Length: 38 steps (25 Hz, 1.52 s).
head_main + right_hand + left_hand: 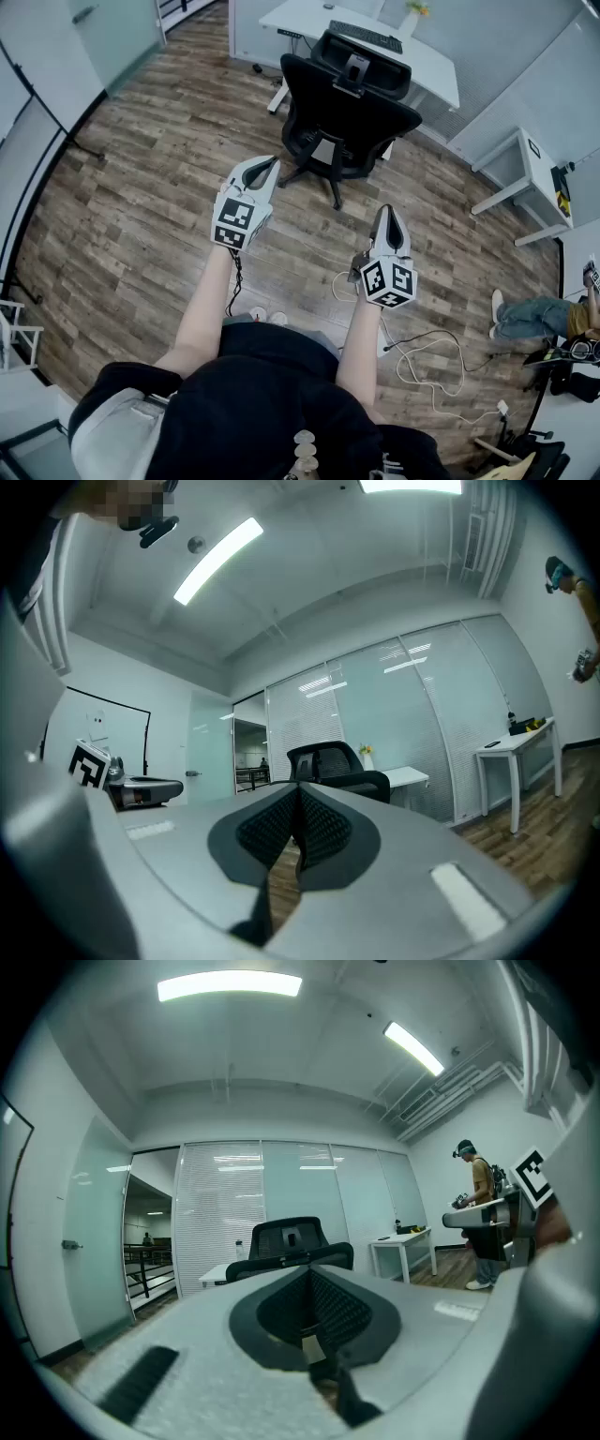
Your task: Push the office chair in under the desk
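The black mesh office chair (345,112) was seen standing on the wood-plank floor (141,187) just before the white desk (300,17), not tucked under; yellow flowers were held in a small white vase (410,19) on that desk; the left gripper (270,164) and right gripper (386,211) were kept apart from the chair, jaws pressed together on nothing.

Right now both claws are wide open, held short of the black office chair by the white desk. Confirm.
Not open: left claw and right claw are shut, empty, as the gripper views show. They're short of the black office chair by the white desk.
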### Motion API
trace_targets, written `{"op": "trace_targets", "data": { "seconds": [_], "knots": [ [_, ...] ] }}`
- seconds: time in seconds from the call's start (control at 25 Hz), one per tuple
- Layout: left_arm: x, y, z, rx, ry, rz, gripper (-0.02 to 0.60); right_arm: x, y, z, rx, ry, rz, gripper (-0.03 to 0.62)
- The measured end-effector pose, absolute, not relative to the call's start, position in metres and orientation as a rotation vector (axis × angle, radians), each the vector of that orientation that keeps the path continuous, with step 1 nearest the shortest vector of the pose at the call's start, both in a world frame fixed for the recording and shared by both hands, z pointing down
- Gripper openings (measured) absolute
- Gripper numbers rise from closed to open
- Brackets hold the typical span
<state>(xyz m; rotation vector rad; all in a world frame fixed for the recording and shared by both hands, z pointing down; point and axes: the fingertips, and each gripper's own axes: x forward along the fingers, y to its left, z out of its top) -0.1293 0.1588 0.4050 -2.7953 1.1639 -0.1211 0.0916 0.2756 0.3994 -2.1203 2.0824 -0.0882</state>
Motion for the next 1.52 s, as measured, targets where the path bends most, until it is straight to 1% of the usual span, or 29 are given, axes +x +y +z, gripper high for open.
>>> {"op": "trace_targets", "data": {
  "seconds": [1.04,1.12,1.2,1.24,1.32,1.4,1.48,1.52],
  "knots": [
    [-0.128,0.170,0.415,-2.814,1.173,-0.135,0.008,0.083,0.282,0.402,-2.046,2.115,-0.094,0.011],
    [-0.128,0.172,0.417,-2.829,1.170,-0.119,0.033,0.082,0.283,0.403,-2.033,2.126,-0.091,0.032],
    [-0.126,0.173,0.418,-2.843,1.165,-0.103,0.067,0.083,0.283,0.403,-2.010,2.133,-0.089,0.081],
    [-0.125,0.174,0.417,-2.848,1.162,-0.092,0.096,0.083,0.282,0.402,-1.992,2.133,-0.089,0.113],
    [-0.124,0.174,0.415,-2.854,1.161,-0.063,0.162,0.084,0.281,0.400,-1.951,2.129,-0.090,0.201],
    [-0.121,0.173,0.413,-2.858,1.160,-0.044,0.226,0.086,0.278,0.398,-1.918,2.128,-0.089,0.253],
    [-0.118,0.172,0.412,-2.858,1.164,-0.041,0.256,0.089,0.275,0.397,-1.906,2.134,-0.086,0.263],
    [-0.117,0.171,0.412,-2.856,1.169,-0.040,0.259,0.090,0.274,0.397,-1.903,2.137,-0.084,0.266]
  ]
}}
